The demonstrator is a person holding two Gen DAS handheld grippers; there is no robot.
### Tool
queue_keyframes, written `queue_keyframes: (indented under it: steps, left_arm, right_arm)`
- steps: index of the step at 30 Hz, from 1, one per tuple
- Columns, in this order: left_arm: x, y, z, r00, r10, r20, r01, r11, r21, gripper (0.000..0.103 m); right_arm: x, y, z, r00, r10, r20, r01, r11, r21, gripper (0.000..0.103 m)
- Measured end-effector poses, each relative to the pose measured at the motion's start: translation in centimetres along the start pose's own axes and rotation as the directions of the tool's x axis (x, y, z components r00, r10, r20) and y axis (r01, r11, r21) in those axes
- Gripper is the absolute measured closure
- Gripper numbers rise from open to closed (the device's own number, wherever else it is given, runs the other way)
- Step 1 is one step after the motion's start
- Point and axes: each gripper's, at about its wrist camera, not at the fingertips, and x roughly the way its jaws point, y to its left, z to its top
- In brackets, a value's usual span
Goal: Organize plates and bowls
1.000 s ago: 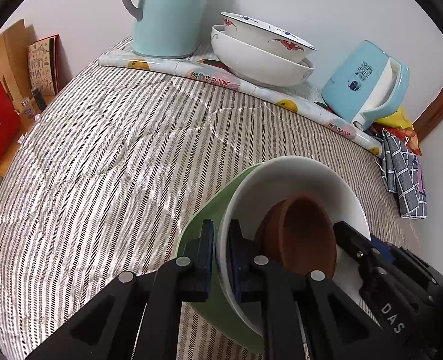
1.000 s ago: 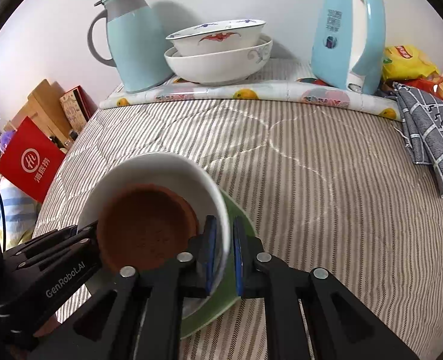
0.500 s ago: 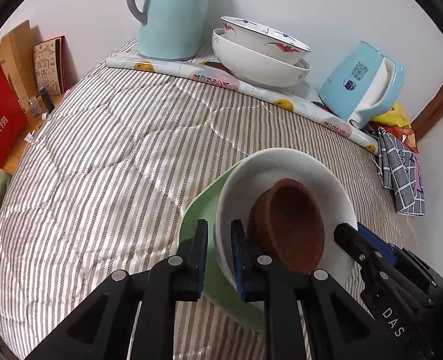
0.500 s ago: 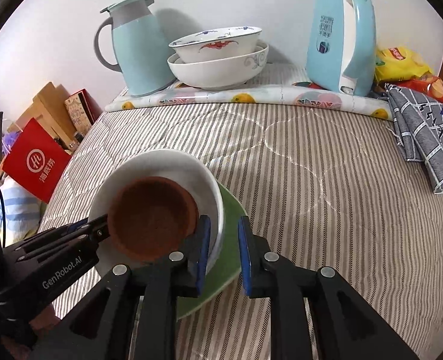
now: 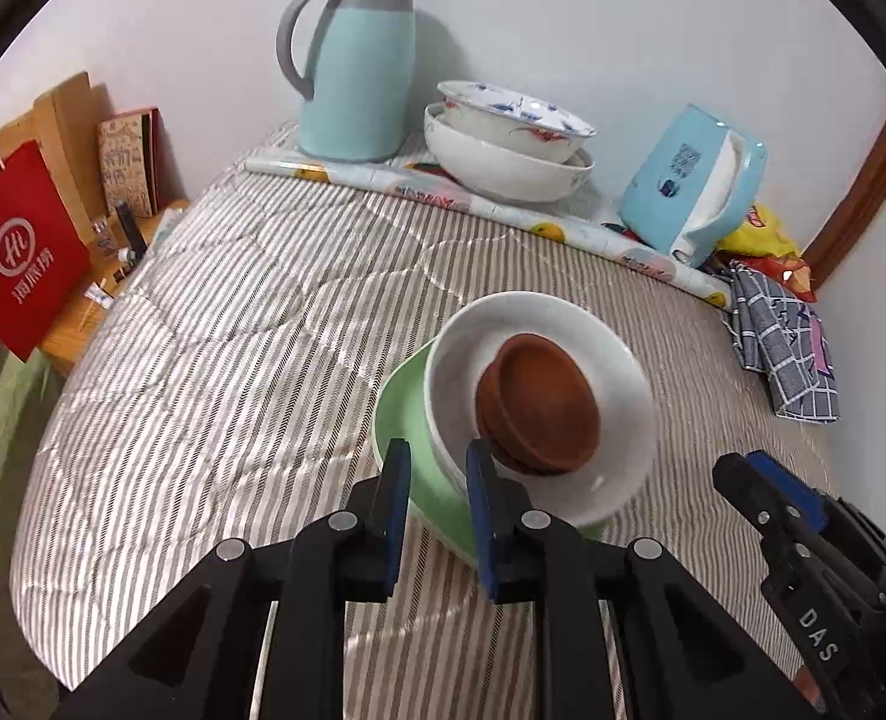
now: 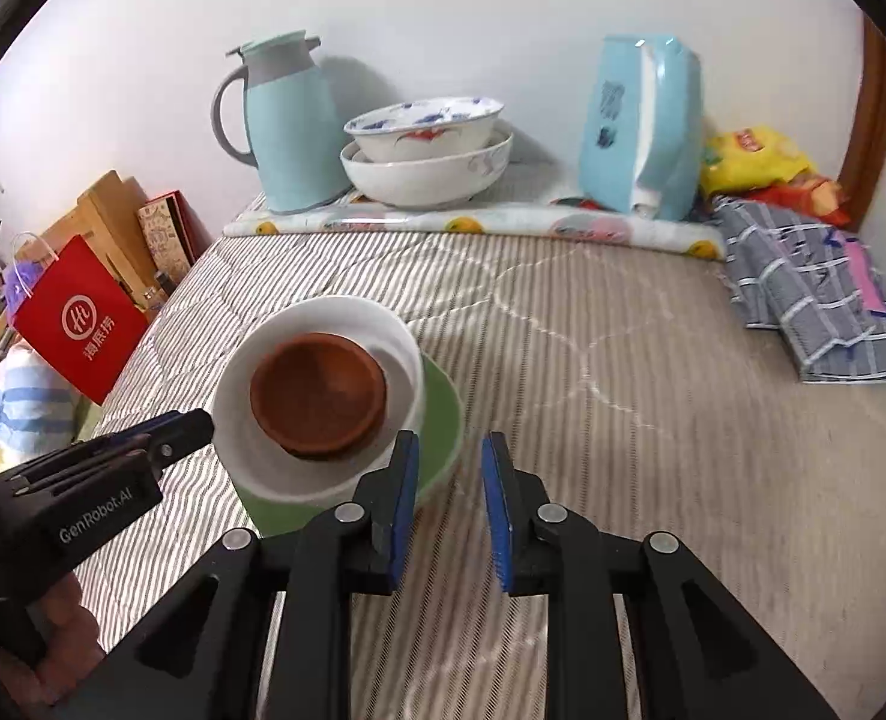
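Seen from the left wrist, the left gripper (image 5: 433, 495) has its blue-padded jaws apart, having just been opening; the near rims of the green plate and white bowl show in the gap, but the pads do not press on them. The stack sits on the grey-and-white striped quilted bed cover (image 5: 203, 360): a flat green ceramic plate (image 5: 401, 414) at the bottom, a white ceramic bowl (image 5: 617, 372) tilted on it, and a small reddish-brown clay bowl (image 5: 539, 402) nested inside. The right gripper (image 5: 767, 492) shows at the lower right, clear of the stack. At the far edge, on a fruit-patterned cloth (image 5: 503, 210), stand a pale blue thermos jug with a grey handle (image 5: 359, 78), two nested white patterned bowls (image 5: 509, 144) and a light blue tissue box (image 5: 689, 180); a grey checked cloth (image 5: 791, 348) lies to the right and a red paper bag (image 5: 17, 258) to the left. From the right wrist, the right gripper (image 6: 450, 501) has its jaws apart with only the bed cover (image 6: 683, 420) between them, having just been opening; the green plate (image 6: 443, 414) lies just left of its left finger. The white bowl (image 6: 395, 354) holds the brown bowl (image 6: 317, 396), and the left gripper (image 6: 185, 432) points at the white bowl's left side from just beside it.
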Motion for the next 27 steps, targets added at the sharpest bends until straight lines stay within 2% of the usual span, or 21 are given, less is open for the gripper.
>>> queue_keyframes:
  steps: [2,4,7,10,11,12,13,15,24,25,26,27]
  left_arm:
    - [-1.3,-0.7,-0.5,1.0,0.007,0.026,-0.008,1.0,0.023,0.084]
    - [-2.4,-1.4,-1.0,0.998,0.01,0.054,-0.012,0.999,0.04,0.076]
    - [-4.2,-2.7,-1.8,0.994,0.016,0.107,-0.024,0.997,0.07,0.066]
    - [-5.9,-4.0,-2.6,0.988,0.039,0.148,-0.054,0.994,0.095,0.063]
    - [-6.5,-4.6,-2.9,0.985,0.041,0.166,-0.06,0.992,0.112,0.06]
    - [-6.9,-5.0,-3.2,0.983,0.044,0.179,-0.066,0.991,0.12,0.051]
    - [-7.3,-5.4,-3.5,0.979,0.049,0.196,-0.075,0.989,0.127,0.046]
    - [-8.1,-6.2,-4.1,0.974,0.061,0.22,-0.093,0.986,0.137,0.046]
    - [-10.2,-9.5,-7.0,0.971,0.058,0.232,-0.103,0.978,0.184,0.031]
    - [-10.4,-9.8,-7.4,0.972,0.052,0.229,-0.097,0.977,0.191,0.029]
    - [-10.6,-10.1,-7.7,0.974,0.042,0.224,-0.087,0.977,0.197,0.027]
    - [-10.7,-10.4,-7.9,0.975,0.033,0.222,-0.079,0.977,0.199,0.024]
  right_arm:
    - [-1.5,-0.7,-0.4,1.0,-0.004,0.021,0.003,1.0,0.014,0.06]
    - [-2.8,-1.5,-0.9,0.999,-0.02,0.041,0.019,1.0,0.023,0.053]
    - [-4.8,-2.7,-1.8,0.996,-0.066,0.066,0.065,0.998,0.018,0.048]
    - [-6.3,-3.8,-2.7,0.991,-0.11,0.082,0.109,0.994,0.019,0.046]
    - [-6.9,-4.2,-3.1,0.989,-0.118,0.085,0.116,0.993,0.027,0.046]
    - [-7.5,-4.7,-3.4,0.989,-0.115,0.087,0.112,0.993,0.038,0.045]
    - [-7.9,-5.1,-3.6,0.99,-0.111,0.089,0.107,0.993,0.046,0.044]
    - [-9.0,-6.0,-4.4,0.989,-0.114,0.096,0.108,0.992,0.066,0.041]
    - [-12.3,-8.3,-7.5,0.984,-0.139,0.111,0.128,0.987,0.098,0.041]
    - [-12.8,-8.5,-7.9,0.984,-0.138,0.116,0.127,0.987,0.098,0.036]
    - [-13.0,-8.6,-8.1,0.982,-0.144,0.119,0.132,0.986,0.098,0.027]
    - [-13.4,-8.8,-8.4,0.98,-0.154,0.128,0.142,0.985,0.096,0.023]
